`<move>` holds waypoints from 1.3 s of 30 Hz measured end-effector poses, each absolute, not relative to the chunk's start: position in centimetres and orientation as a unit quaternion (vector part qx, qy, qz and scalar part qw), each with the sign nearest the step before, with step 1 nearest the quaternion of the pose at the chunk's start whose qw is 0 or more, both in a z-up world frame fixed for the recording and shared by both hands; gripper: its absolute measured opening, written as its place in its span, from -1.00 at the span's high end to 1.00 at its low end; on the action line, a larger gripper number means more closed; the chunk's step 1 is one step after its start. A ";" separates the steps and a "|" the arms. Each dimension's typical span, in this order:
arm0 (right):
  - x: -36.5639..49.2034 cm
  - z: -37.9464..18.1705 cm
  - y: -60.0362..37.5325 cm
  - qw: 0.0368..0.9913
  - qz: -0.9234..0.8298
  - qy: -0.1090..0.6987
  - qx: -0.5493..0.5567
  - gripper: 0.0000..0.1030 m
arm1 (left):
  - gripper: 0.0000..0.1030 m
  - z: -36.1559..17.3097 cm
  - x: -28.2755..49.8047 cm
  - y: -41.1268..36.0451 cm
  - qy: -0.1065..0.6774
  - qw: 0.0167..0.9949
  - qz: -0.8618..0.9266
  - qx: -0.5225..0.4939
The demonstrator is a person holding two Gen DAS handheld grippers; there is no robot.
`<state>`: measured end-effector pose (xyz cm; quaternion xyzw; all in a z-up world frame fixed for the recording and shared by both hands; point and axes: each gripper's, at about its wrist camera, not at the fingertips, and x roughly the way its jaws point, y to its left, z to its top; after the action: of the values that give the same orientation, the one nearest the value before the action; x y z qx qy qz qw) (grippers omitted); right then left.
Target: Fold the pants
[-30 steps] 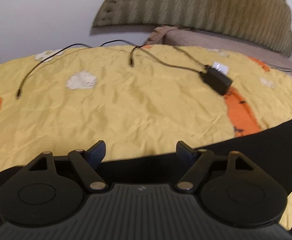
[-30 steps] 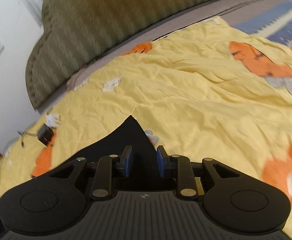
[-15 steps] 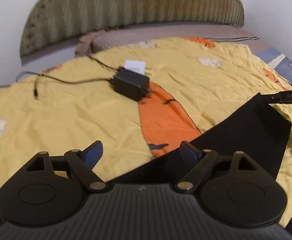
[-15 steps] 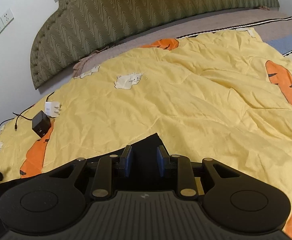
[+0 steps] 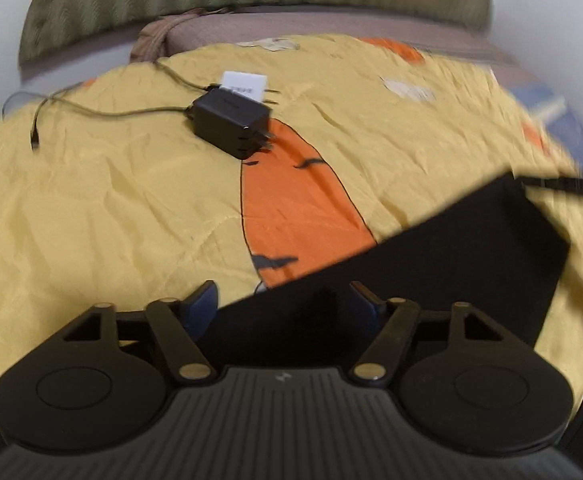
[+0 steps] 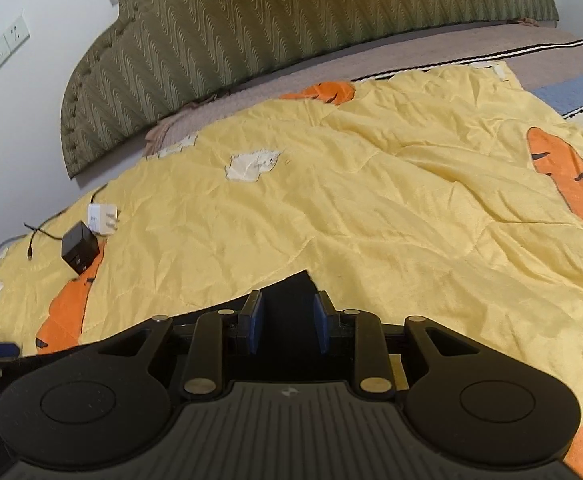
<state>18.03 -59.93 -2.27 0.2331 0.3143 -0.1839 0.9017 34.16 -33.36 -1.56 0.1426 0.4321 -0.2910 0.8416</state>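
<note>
Black pants (image 5: pixel 443 256) lie flat on the yellow quilt (image 5: pixel 111 208). In the left wrist view they stretch from under my left gripper (image 5: pixel 283 300) to the right; its jaws stand wide apart over the near edge, and a small fold of cloth rises between them. In the right wrist view a corner of the pants (image 6: pixel 291 284) sits between the blue pads of my right gripper (image 6: pixel 289 320), which are narrowly parted around the cloth. The tip of the right gripper (image 5: pixel 559 184) shows at the pants' far corner.
A black charger (image 5: pixel 231 122) with a cable and a white plug (image 5: pixel 245 84) lie on the quilt ahead of the left gripper; they also show in the right wrist view (image 6: pixel 79 246). A green headboard (image 6: pixel 291 28) and wall stand behind. Orange carrot prints mark the quilt.
The left gripper swung right, then moved closer to the pants edge, its jaws a little narrower. The right view swung left; the pants corner it holds went from raised to low over the quilt.
</note>
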 end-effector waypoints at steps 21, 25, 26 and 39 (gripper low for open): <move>-4.6 3.9 -46.3 0.919 -0.159 0.134 0.334 -0.73 | -1.00 8.7 18.1 -1.1 0.272 0.948 -0.127 0.107; -7.3 3.3 -43.3 0.915 -0.135 0.128 0.357 -0.73 | -1.00 7.9 18.5 -0.2 0.299 0.941 -0.116 0.105; -7.6 3.0 -42.7 0.914 -0.133 0.132 0.360 -0.73 | -1.00 7.7 18.5 0.3 0.307 0.939 -0.115 0.103; -6.6 0.1 -38.1 0.904 -0.105 0.178 0.375 -0.73 | -1.00 3.7 28.4 10.2 0.390 0.920 0.043 -0.010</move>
<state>-6.63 -38.09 0.10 0.3753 0.1778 -0.1050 0.9036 28.42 10.24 3.71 -0.0101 0.3896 0.0428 0.9199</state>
